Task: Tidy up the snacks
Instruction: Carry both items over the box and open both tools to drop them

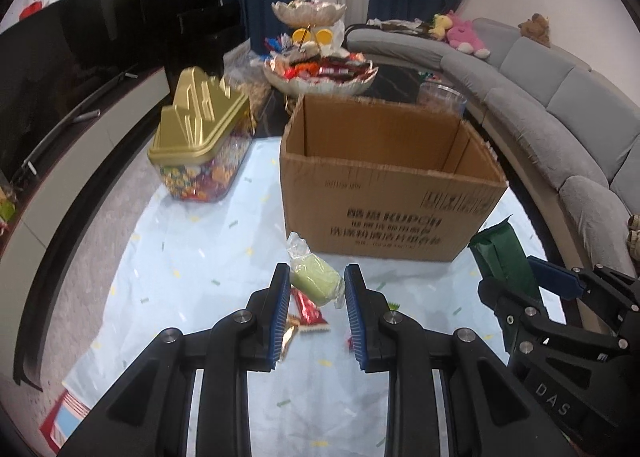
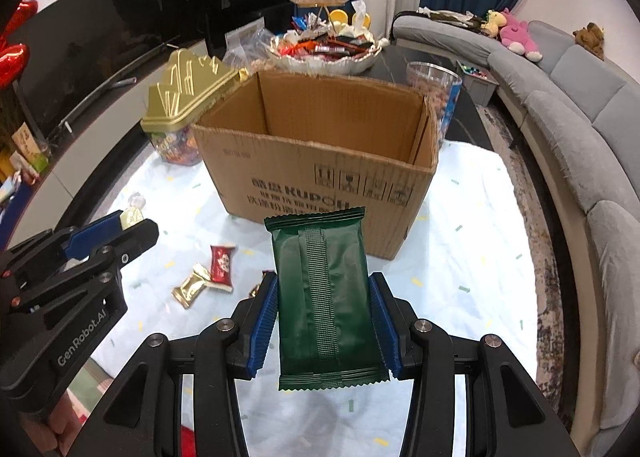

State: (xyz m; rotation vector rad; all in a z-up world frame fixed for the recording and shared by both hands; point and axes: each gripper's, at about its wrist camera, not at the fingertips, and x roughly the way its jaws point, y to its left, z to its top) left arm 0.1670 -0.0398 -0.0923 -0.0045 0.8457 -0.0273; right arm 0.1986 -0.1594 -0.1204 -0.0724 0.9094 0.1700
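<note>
In front of the cardboard box [image 2: 316, 161], your right tool [image 2: 323, 321] is clamped on a dark green packet [image 2: 326, 297], its blue pads pressing both long edges, so the packet stands up clear of the table [image 2: 472, 257] and just short of the box's near wall. Your left tool [image 1: 317, 311] sits left of it, jaws drawn in narrow around a pale green wrapped snack [image 1: 316, 285]; the snack looks pinched between the pads and raised off the cloth, though the left pad's contact is hard to confirm from the wrist view.

On progress, I'd judge you are early: as much of the box's inside as shows looks bare, and neither held item is over its opening yet. Still loose on the table, on your side of the box and to its left, lie a red wrapped candy [image 2: 222, 263] and a gold wrapped candy [image 2: 192, 285]. Beyond the box's left corner stands a gold-lidded candy jar [image 2: 180, 113]; directly behind the box a tiered dish [image 2: 320, 45] is heaped with sweets.
</note>
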